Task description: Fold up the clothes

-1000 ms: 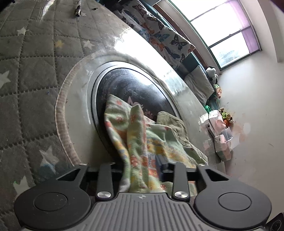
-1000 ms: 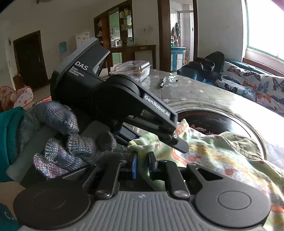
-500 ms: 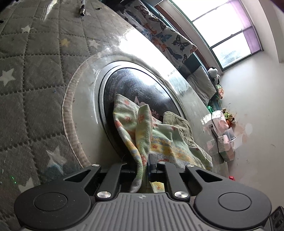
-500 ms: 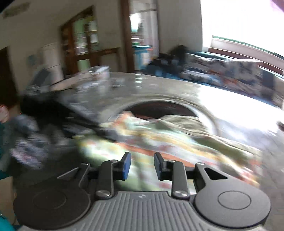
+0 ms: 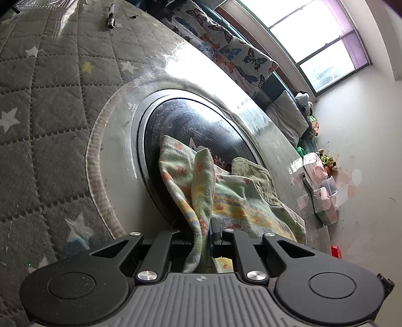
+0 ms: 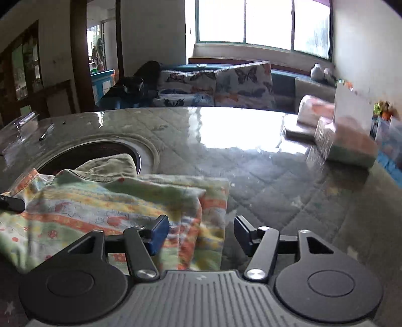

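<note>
In the left wrist view, the left gripper (image 5: 204, 235) has its jaws drawn close together, pinching a standing fold of the patterned cloth (image 5: 201, 186) between them. The cloth, pale green with orange and yellow flowers, rises from the jaws and spreads ahead and to the right of them, partly over the dark round plate (image 5: 196, 130) set into the table (image 5: 50, 100). A green corduroy garment (image 5: 253, 173) lies on the cloth further ahead and right of the jaws. Far ahead and to the left of the jaws a pen (image 5: 110, 17) rests on the quilted, star-printed table cover. A sofa with butterfly cushions (image 5: 231, 52) runs behind the table under the window. In the right wrist view, the right gripper (image 6: 201, 232) has its jaws standing well apart, having just been opening; the folded right edge of the patterned cloth (image 6: 120, 201) lies between and below them, and the pads do not press on it. Most of the cloth stretches to the left of the jaws, with the green corduroy garment (image 6: 108, 166) ahead of them to the left, at the rim of the dark round plate (image 6: 83, 153). Ahead and to the right of the jaws the shiny table (image 6: 263, 161) is bare up to some blurred packages (image 6: 344, 135) at its far right. The tip of the left gripper (image 6: 11, 203) shows at the left edge on the cloth.
</note>
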### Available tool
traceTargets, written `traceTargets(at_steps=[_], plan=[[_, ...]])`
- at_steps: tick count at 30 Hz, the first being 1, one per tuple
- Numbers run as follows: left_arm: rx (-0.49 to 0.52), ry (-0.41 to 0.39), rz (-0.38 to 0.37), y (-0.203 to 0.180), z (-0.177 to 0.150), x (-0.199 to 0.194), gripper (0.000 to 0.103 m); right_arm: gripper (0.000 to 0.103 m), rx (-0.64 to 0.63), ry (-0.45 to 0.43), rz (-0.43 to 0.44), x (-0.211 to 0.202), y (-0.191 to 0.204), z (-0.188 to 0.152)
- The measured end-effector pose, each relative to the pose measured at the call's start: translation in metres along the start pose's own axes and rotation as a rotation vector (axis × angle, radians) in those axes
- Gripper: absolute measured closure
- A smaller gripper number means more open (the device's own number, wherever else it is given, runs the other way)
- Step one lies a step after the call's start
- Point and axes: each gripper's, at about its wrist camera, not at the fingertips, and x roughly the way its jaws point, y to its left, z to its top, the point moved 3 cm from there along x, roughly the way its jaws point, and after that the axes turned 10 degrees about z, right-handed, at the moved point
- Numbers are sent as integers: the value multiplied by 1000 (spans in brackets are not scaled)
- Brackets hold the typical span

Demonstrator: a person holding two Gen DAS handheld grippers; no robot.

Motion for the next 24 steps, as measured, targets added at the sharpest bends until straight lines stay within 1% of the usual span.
traceTargets(at_steps=[4,6,8,9,10,11,12,14,18,21,24], plan=[[8,-3,3,-1,0,0,92,44,41,-11,24,-3,-2,-3],[14,-5,6,-2,0,0,92,51,44,-14,29,-5,0,-2],[23,-8,13,-4,0,0,92,64,44,-11,44,-4,3,-1],[28,-10,16,-4,0,0,92,69,49,-13,49,-4,4,-1],[34,-12,19,-5,0,0,92,76,53,-14,54,-4,6,0],[39,-14,22,-6,0,0,92,86,58,-16,59,-5,7,0],[45,-17,25,-7,0,0,92,91,62,-18,64,-5,8,0],[69,-30,27,-12,1,-3,92,93,75,-37,65,-8,8,0],[133,-63,17,-28,4,-12,93,95,91,-80,68,-21,8,2],[179,-77,6,-45,6,-15,93,95,81,-109,54,-36,7,5],[220,-73,-13,-67,4,-11,94,95,75,-135,25,-52,-1,9]])
